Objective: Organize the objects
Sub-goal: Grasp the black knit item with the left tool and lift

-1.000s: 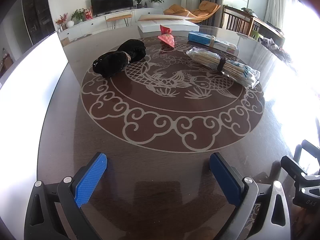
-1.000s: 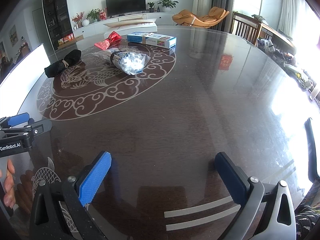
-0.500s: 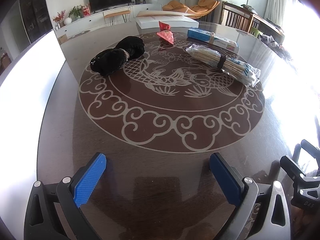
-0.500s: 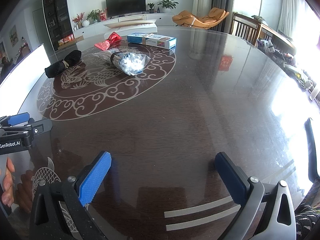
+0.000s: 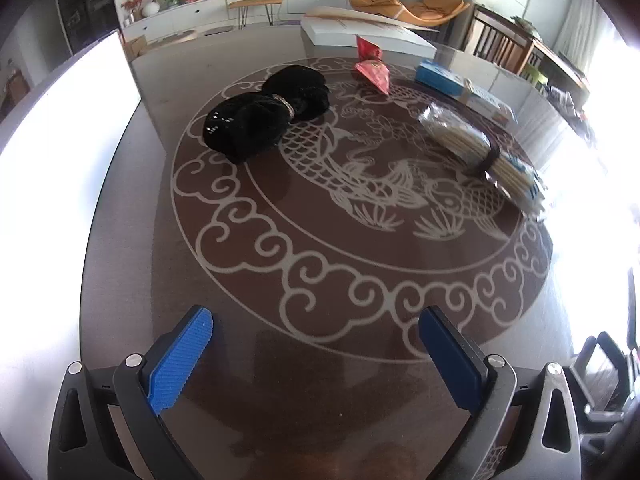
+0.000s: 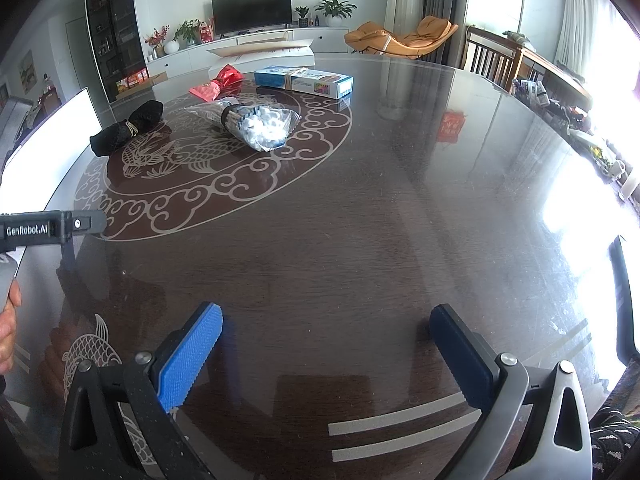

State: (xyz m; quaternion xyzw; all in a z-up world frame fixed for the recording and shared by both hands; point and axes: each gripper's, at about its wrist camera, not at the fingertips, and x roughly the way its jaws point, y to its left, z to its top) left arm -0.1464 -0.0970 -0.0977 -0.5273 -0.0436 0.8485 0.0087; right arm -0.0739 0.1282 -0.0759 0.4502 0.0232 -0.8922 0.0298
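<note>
On the round dark table (image 5: 328, 368) lie a black cloth bundle (image 5: 264, 114) tied with a band, a clear bag of chopsticks (image 5: 480, 152), a red packet (image 5: 374, 72) and a blue-and-white box (image 5: 460, 86). My left gripper (image 5: 316, 344) is open over the table's near part, well short of the black bundle. My right gripper (image 6: 326, 344) is open too, over bare table (image 6: 360, 220). From there the black bundle (image 6: 128, 128), the chopstick bag (image 6: 260, 124), the red packet (image 6: 216, 82) and the box (image 6: 304, 80) sit far off to the upper left.
A large white flat box (image 5: 360, 34) lies at the table's far edge. The left gripper's body (image 6: 44, 228) and a hand (image 6: 8, 320) show at the left of the right wrist view. Chairs (image 6: 492, 60) and a cluttered side table (image 6: 560, 96) stand beyond the table's right rim.
The left gripper has moved forward and left toward the black bundle, which now looks bigger. The right gripper has hardly moved. Both stay open.
</note>
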